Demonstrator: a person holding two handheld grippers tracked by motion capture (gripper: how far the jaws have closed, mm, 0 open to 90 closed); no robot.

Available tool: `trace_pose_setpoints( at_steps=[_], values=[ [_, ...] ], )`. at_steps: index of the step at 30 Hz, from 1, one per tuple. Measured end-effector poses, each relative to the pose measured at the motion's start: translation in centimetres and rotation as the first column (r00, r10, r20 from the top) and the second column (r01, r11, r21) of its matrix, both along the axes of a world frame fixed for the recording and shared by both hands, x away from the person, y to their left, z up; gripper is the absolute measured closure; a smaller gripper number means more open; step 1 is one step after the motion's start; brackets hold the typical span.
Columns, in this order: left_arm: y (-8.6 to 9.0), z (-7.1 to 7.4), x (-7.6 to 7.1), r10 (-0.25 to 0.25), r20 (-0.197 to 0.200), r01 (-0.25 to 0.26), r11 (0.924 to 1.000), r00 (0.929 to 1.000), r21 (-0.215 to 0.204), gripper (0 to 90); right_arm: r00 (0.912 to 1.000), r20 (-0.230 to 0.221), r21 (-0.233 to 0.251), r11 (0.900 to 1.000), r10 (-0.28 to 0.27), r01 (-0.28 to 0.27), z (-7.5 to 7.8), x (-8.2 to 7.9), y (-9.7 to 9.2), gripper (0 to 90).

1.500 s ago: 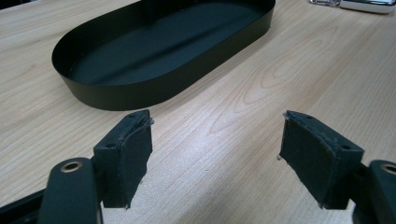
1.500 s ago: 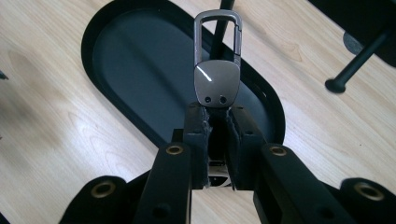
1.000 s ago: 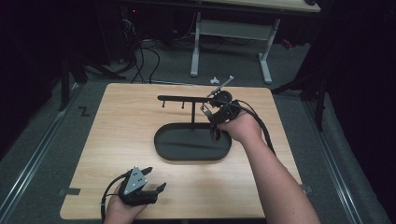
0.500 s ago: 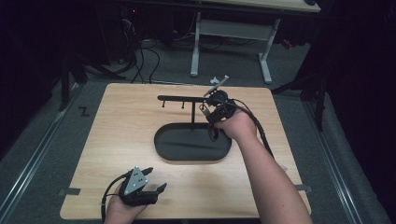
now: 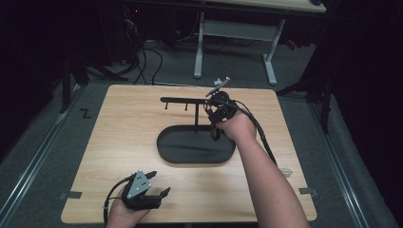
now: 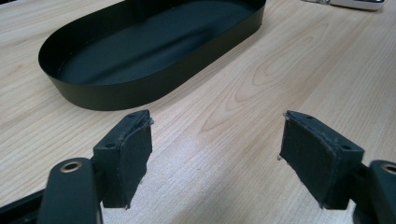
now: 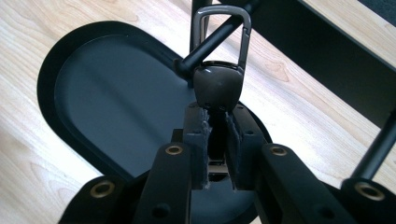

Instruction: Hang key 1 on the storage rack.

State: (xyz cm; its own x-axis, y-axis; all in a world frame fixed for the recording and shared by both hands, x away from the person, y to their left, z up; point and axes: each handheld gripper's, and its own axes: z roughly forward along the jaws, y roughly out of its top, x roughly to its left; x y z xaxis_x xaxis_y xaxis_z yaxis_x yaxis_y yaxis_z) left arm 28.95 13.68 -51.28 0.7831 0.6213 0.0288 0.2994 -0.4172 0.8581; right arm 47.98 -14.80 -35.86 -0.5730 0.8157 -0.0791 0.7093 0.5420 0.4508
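Since the earlier picture, the right hand had slid a little toward the stand and down, while the left hand stayed put.

From the high view, the wooden table sat on grey carpet in a dark room, with cables on the floor behind it and a white-legged desk farther back. At the near left edge, the left gripper rested low on the table. Its jaws stood wide apart with nothing between them. In the middle lay the black oval tray, with a thin post rising from it to a black bar. At the right end of that bar was the right gripper.

The left gripper view showed the wood grain up close and the tray's wall, plus something white at the far edge, too cut off to name.

The right gripper view showed a thing too small to make out from above: a dark metal clip, pinched tight by its lower end between the nearly closed jaws. Its loop seemed to be around a peg of the stand.
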Motion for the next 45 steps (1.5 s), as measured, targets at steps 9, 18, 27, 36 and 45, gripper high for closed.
trace_pose_setpoints(
  at_steps=[9, 18, 27, 36, 45],
  values=[
    [-0.2, -0.1, 0.0, -0.008, -0.001, 0.008, 1.0000, 1.0000, 0.002, 25.3, 0.9999, 0.009, 0.010, 0.9999, -0.014, 0.014, -0.6, 0.3, 0.1, 78.6],
    [-0.1, -0.1, 0.0, -0.008, -0.004, 0.008, 1.0000, 1.0000, -0.001, 25.3, 0.9996, 0.003, 0.015, 0.9995, -0.028, 0.028, -0.7, -0.3, 0.0, 74.9],
    [-0.2, -0.1, 0.0, -0.008, -0.004, 0.008, 1.0000, 1.0000, 0.000, 25.3, 0.9998, 0.006, 0.031, 0.9993, -0.021, 0.021, -0.5, -2.4, -1.2, 71.0],
    [-0.7, -0.3, 0.0, -0.012, -0.004, 0.012, 0.9999, 0.9999, 0.010, 25.3, 0.9999, 0.014, 0.077, 0.9970, -0.009, 0.008, -0.8, -5.7, -3.3, 64.4],
    [-0.9, -0.5, -0.1, -0.016, -0.008, 0.016, 0.9997, 0.9998, 0.020, 25.3, 0.9994, 0.035, 0.120, 0.9928, 0.005, -0.009, -1.9, -8.9, -5.4, 59.9]
  ],
)
